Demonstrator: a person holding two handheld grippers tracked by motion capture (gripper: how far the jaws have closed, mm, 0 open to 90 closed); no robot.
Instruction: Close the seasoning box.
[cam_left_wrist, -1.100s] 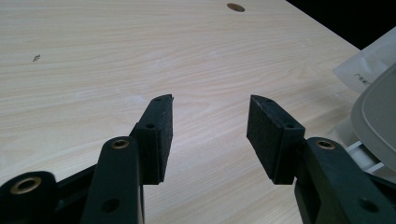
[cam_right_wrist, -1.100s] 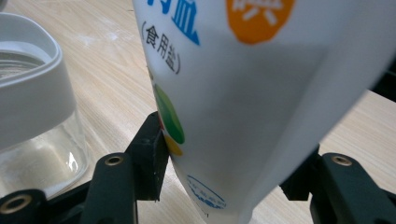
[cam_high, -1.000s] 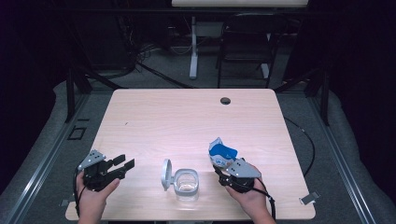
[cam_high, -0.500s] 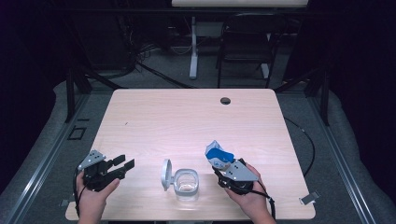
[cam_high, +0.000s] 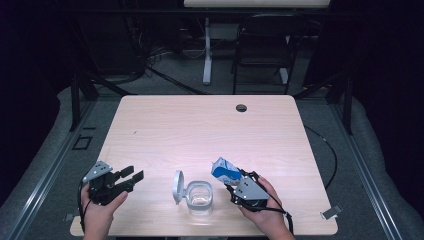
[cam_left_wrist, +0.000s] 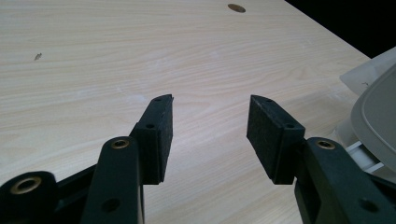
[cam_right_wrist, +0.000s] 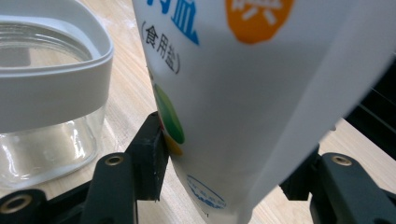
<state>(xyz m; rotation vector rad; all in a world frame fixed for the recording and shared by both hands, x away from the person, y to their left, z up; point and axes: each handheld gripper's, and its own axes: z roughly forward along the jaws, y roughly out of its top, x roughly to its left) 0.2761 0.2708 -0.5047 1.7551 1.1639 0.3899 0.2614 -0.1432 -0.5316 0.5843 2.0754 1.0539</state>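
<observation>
You have two grippers here: the left gripper (cam_high: 131, 179) near the left edge and the right gripper (cam_high: 231, 181) near the right. Each gripper has two black fingers (cam_left_wrist: 158, 135), so you count four fingers together. On the surface (cam_high: 200, 130) there is one clear glass jar (cam_high: 200, 196) with a white rim, near the front edge, and it has one grey lid (cam_high: 177, 186) standing open at its left side. There is one white and blue bag (cam_high: 224, 171), just right of the jar. Far on the surface you see one small round hole (cam_high: 241, 107). Behind the surface stands one chair (cam_high: 262, 55).
</observation>
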